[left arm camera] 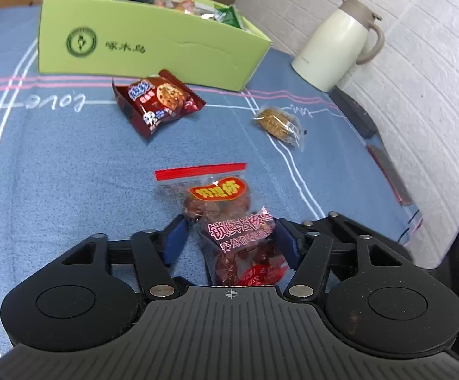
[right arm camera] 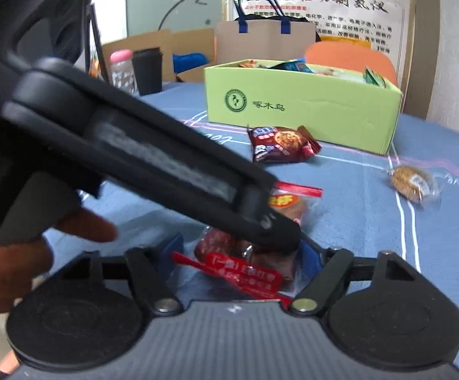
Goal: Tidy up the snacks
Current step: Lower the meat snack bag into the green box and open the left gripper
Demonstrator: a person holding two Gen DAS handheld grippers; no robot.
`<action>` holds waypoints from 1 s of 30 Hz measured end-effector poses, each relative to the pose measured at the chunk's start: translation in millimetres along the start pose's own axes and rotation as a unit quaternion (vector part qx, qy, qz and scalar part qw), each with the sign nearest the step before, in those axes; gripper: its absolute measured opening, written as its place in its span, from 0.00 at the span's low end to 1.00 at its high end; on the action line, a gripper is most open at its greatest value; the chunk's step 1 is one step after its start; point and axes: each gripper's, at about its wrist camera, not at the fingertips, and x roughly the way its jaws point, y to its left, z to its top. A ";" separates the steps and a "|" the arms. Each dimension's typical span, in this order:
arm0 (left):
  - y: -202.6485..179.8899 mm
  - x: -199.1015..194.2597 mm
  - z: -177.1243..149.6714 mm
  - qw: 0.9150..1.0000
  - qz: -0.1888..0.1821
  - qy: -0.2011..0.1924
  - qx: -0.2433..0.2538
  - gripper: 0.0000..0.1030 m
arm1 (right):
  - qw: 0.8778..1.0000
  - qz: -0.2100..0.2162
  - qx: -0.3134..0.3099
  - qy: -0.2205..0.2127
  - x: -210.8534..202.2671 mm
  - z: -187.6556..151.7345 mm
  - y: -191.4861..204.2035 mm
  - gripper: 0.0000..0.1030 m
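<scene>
A clear packet of red dates (left arm camera: 229,221) with a red strip lies on the blue cloth. My left gripper (left arm camera: 229,237) straddles it, its blue pads (left arm camera: 175,237) either side and slightly apart from the packet, open. In the right wrist view the same packet (right arm camera: 245,253) lies between my right gripper's (right arm camera: 238,253) open pads, with the left gripper's body (right arm camera: 166,164) crossing over it. A brown cookie packet (left arm camera: 159,104) and a round oat cake in clear wrap (left arm camera: 278,123) lie farther off. The green snack box (left arm camera: 147,47) holds several packets.
A cream thermos jug (left arm camera: 337,44) stands at the right by the white wall. Dark flat items (left arm camera: 387,171) lie along the table's right edge. Behind the box (right arm camera: 299,107) are a paper bag (right arm camera: 261,38), a black cup (right arm camera: 147,69), a pink-lidded bottle (right arm camera: 121,69) and an orange chair (right arm camera: 349,57).
</scene>
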 end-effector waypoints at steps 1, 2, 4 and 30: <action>-1.0 -1.0 -0.6 1.000 -0.002 -0.001 -0.002 0.36 | 1.000 0.006 0.010 -0.003 -2.0 0.7 -2.6 0.77; -1.1 -2.0 0.0 1.000 -0.009 0.001 -0.005 0.31 | 1.000 0.010 0.017 -0.004 -3.6 2.7 -4.7 0.77; -4.2 -4.8 5.2 1.000 -0.013 -0.006 -0.001 0.30 | 1.000 0.006 0.017 -0.013 -7.8 10.8 -7.3 0.77; 94.0 66.3 243.5 0.996 0.028 -0.078 -0.045 0.39 | 0.998 0.029 -0.057 -0.022 175.1 203.2 -95.3 0.81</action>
